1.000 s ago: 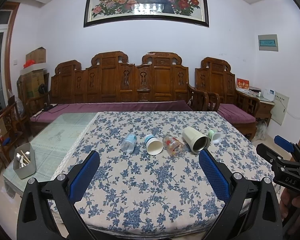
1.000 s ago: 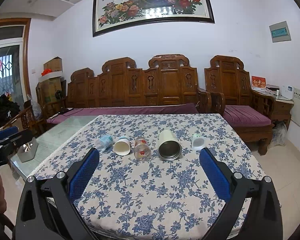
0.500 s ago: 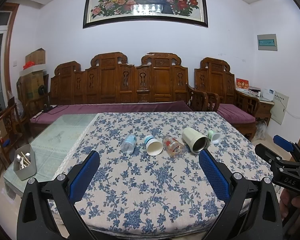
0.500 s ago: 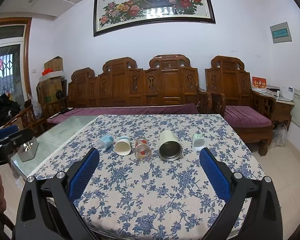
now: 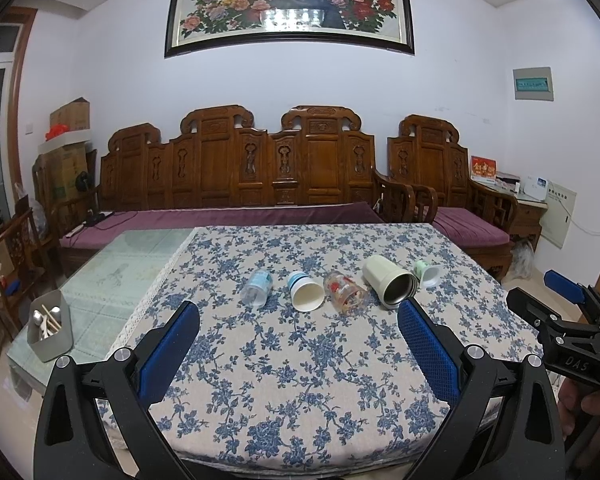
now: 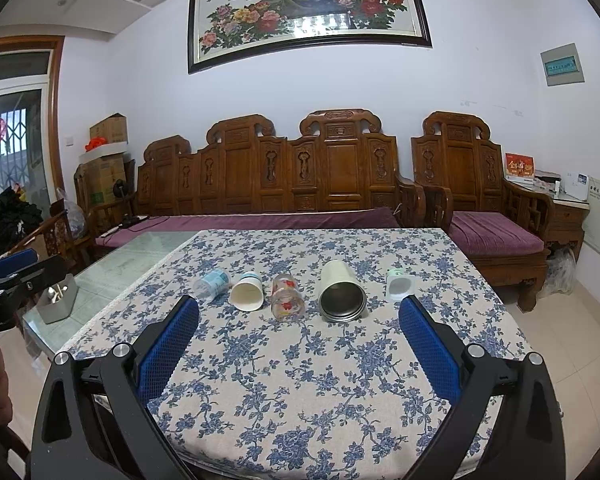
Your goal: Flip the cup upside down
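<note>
Beyond both grippers' wide-apart jaws, five cups [image 6: 342, 294] lie sideways, apparently untouched.

Our grippers [image 5: 298, 322] [image 6: 299, 316] are black frames with blue textured pads [image 5: 427, 346], silver screws and white "DAS" lettering.

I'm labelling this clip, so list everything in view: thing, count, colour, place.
clear plastic cup: 1, clear with blue label, lying at the row's left end
paper cup: 1, white, lying beside it
glass: 1, clear with red print, lying mid-row
tumbler: 1, cream with metal inside, lying right of the glass
small cup: 1, pale green, lying at the row's right end
tablecloth: 1, blue floral, over the table
utensil bin: 1, grey, on the glass top at left
bench: 1, carved wood, behind the table
painting: 1, floral, on the wall
left tongs: 1, blue pads, open
right tongs: 1, blue pads, open
</note>
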The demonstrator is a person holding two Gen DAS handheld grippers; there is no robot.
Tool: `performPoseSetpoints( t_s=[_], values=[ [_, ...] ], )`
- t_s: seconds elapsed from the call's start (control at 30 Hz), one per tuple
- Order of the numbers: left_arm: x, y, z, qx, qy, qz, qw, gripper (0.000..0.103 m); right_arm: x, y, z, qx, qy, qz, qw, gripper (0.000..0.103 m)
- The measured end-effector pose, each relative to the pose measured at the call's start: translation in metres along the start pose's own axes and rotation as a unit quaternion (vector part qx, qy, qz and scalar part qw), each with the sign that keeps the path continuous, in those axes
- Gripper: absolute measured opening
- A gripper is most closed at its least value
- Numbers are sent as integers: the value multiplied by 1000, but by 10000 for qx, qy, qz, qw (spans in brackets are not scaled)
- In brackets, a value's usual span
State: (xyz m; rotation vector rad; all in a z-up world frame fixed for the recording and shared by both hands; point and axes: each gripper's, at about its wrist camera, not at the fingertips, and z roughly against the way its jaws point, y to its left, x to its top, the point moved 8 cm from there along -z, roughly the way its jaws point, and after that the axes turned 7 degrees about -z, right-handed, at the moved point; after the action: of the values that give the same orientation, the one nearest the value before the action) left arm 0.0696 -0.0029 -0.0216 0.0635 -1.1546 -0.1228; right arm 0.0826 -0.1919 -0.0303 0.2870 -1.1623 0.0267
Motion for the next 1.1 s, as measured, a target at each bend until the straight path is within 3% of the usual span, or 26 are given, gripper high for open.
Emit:
performPoseSetpoints(
  t_s=[0.6,0.83,1.1],
  values=[
    [-6,-3,-4,-63,110,1,9999,95,-5,7,-2,30,67,-15,10000,101],
    [-28,-3,-40,-194,671,-64,9975,95,-9,-7,-19,12,244,-94,9997,101],
    [-51,-12,-88,-430,1362,-191,9896,95,-14,-33,-67,-131,549,-99,9984,101]
  ],
)
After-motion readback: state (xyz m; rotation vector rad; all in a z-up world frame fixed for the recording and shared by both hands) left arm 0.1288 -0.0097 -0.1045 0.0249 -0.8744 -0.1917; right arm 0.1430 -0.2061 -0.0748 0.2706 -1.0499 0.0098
